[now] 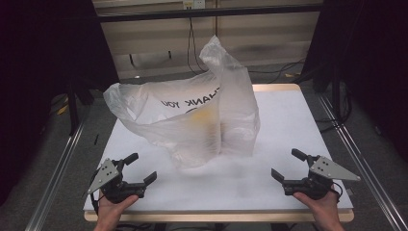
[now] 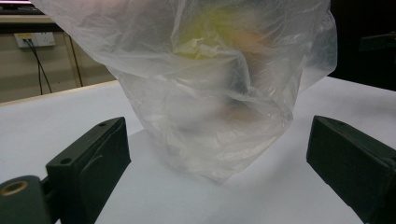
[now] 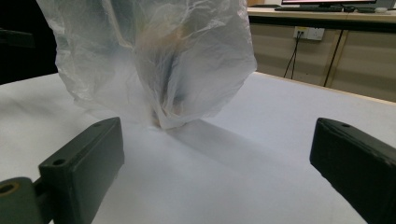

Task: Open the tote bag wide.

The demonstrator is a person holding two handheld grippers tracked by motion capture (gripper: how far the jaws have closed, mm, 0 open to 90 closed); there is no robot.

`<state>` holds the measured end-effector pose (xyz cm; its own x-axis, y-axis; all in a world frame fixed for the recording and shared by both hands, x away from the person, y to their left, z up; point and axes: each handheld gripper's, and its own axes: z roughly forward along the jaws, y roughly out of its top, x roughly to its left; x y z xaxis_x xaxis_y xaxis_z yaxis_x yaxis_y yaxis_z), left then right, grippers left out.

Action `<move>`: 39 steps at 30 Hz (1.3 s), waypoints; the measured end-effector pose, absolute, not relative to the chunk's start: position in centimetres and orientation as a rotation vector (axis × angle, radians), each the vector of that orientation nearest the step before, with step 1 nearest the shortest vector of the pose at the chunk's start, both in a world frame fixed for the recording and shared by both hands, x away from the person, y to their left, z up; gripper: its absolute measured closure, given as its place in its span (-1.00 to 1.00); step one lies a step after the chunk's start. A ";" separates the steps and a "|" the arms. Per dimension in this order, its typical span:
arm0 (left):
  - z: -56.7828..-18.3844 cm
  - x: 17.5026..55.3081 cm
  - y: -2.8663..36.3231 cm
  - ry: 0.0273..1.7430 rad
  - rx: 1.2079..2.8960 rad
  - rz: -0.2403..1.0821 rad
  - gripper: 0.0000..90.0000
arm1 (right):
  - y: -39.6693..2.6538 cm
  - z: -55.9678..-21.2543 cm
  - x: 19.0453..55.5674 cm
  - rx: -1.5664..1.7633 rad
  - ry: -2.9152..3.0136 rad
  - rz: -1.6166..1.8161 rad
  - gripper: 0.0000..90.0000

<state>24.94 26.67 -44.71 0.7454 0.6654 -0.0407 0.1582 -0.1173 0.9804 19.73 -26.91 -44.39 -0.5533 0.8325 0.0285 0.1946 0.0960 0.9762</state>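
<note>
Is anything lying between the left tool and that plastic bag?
No. In the high view, only bare white table lies between the left tool and the plastic bag.

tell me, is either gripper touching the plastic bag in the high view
No, the left gripper and right gripper both sit open near the table's front edge, apart from the plastic bag.

Translucent white plastic bag (image 1: pixel 192 120) with upside-down "THANK YOU" print stood mid white table (image 1: pixel 284 120), something yellowish inside. Left gripper (image 1: pixel 143 168) and right gripper (image 1: pixel 287 164) sat near the front edge, jaws spread, clear of bag.
</note>
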 end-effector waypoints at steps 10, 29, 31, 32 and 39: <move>-44.6 25.2 26.5 0.658 1.703 0.444 -0.52 | -27.0 -44.5 20.1 1.019 1.857 1.482 -0.39; -44.1 25.1 25.7 0.570 1.778 0.329 0.95 | -26.5 -43.8 20.8 0.939 1.933 1.544 0.97; -44.0 25.1 25.6 0.564 1.789 0.311 1.00 | -26.4 -43.7 21.0 0.932 1.940 1.551 1.00; -43.9 25.1 25.6 0.565 1.791 0.313 1.00 | -26.4 -43.5 21.0 0.934 1.941 1.551 1.00; -43.5 25.3 25.3 0.586 1.770 0.262 1.00 | -25.8 -42.9 21.9 0.940 1.975 1.580 1.00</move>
